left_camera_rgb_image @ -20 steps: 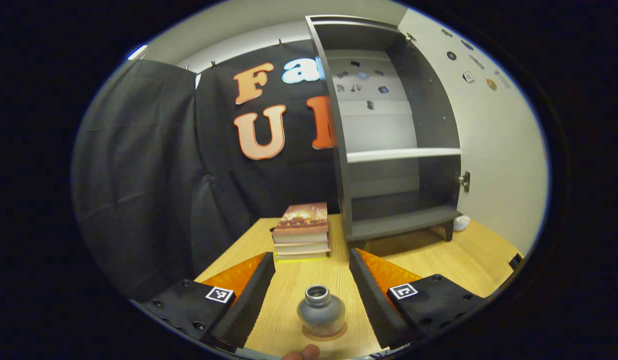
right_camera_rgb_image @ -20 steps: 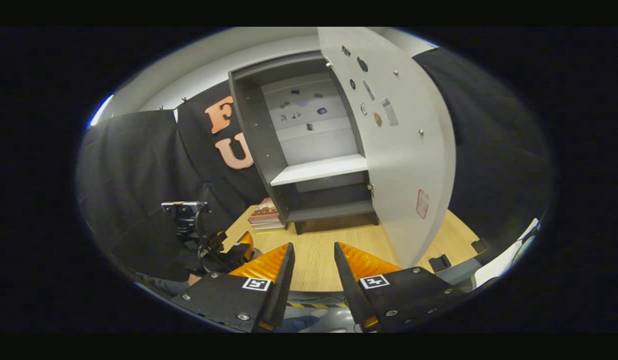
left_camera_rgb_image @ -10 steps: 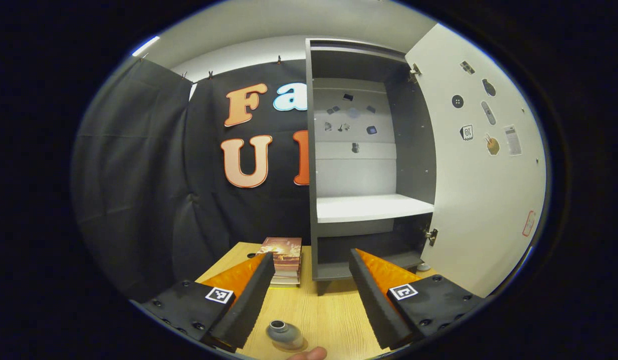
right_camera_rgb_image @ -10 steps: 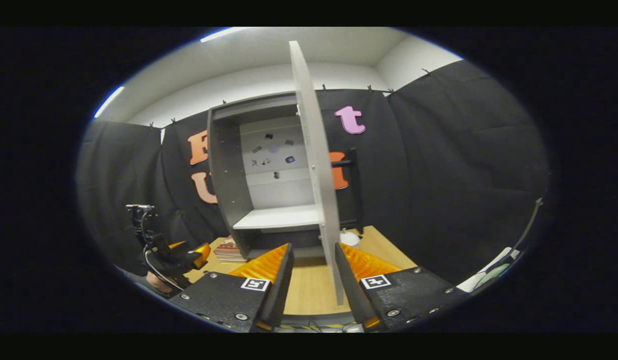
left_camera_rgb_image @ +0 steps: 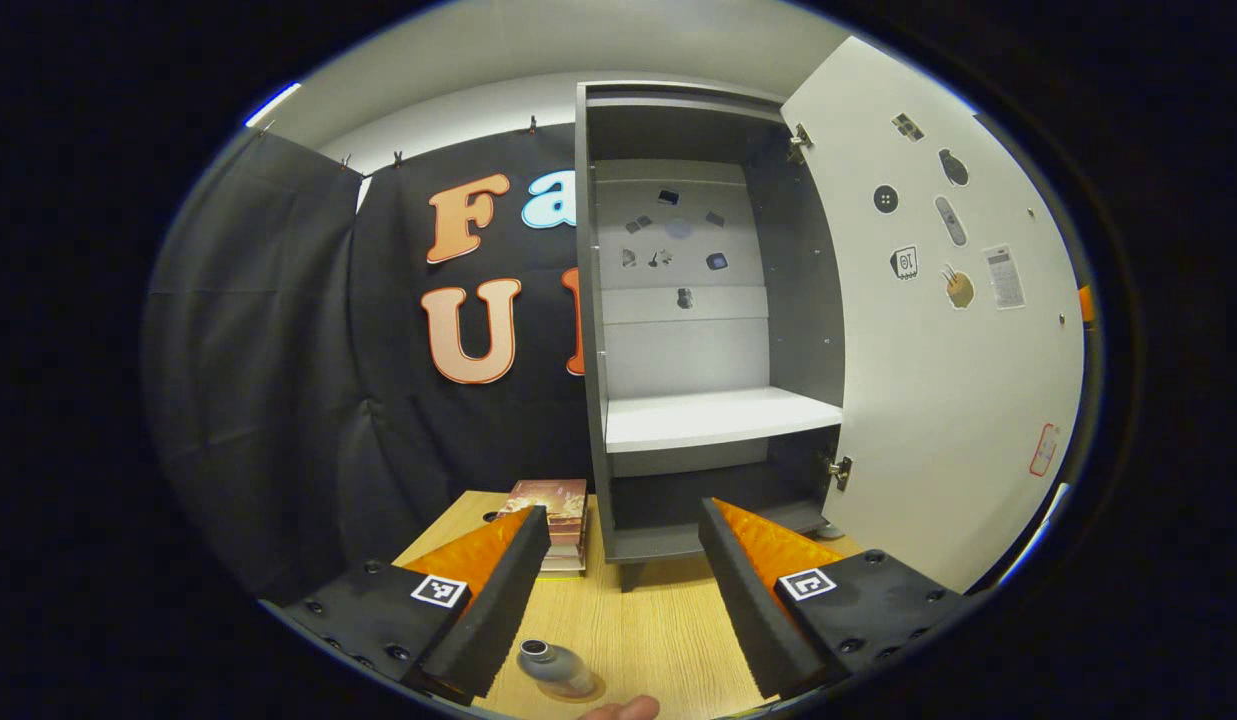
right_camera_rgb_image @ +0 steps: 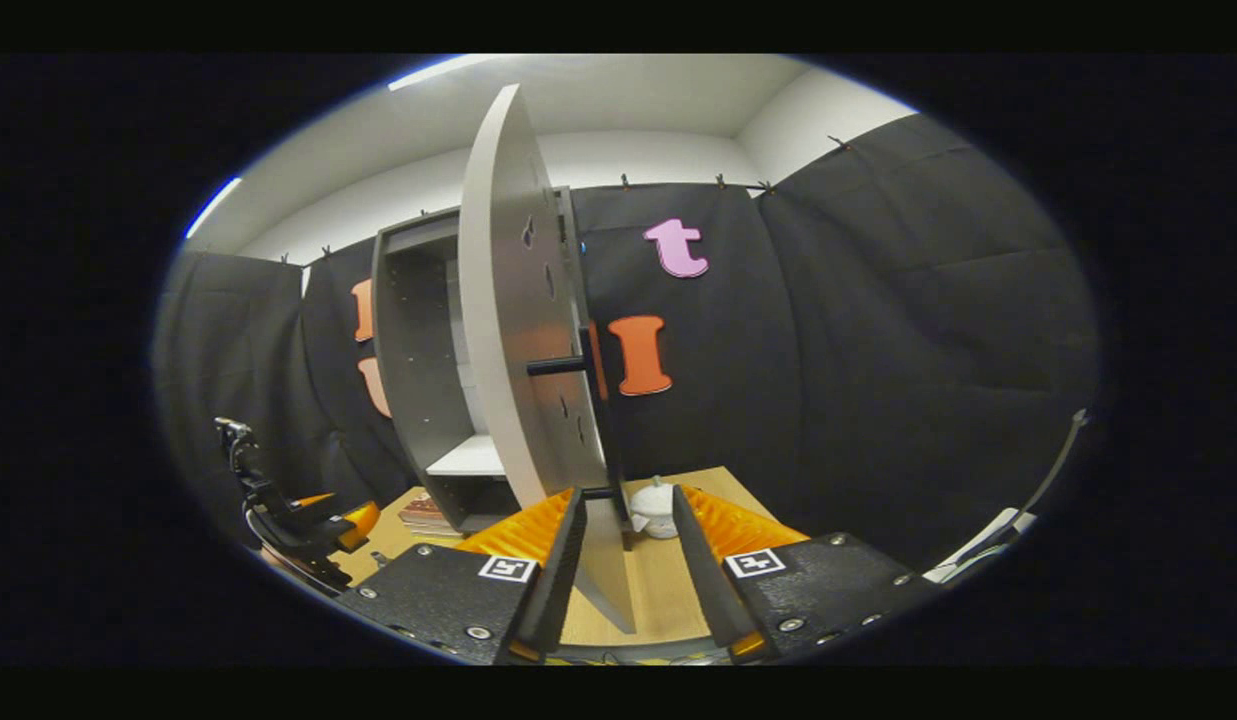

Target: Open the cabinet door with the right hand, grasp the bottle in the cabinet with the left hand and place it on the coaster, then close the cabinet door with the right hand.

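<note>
The small grey bottle stands upright on a round brown coaster near the table's front edge, in the left gripper view. My left gripper is open above and behind it, with nothing between its fingers. The dark cabinet stands open with its white shelf bare. Its pale door is swung out to the right. In the right gripper view the door stands nearly edge-on with its dark handle showing. My right gripper is open, and the door's lower corner sits between its fingers.
A stack of books lies on the wooden table left of the cabinet. A small white object sits on the table behind the door. The left gripper shows at the far left of the right gripper view.
The left gripper has drawn back and up from the bottle on the coaster. The right gripper has swung round to the door's free edge, which now sits between its fingers.
</note>
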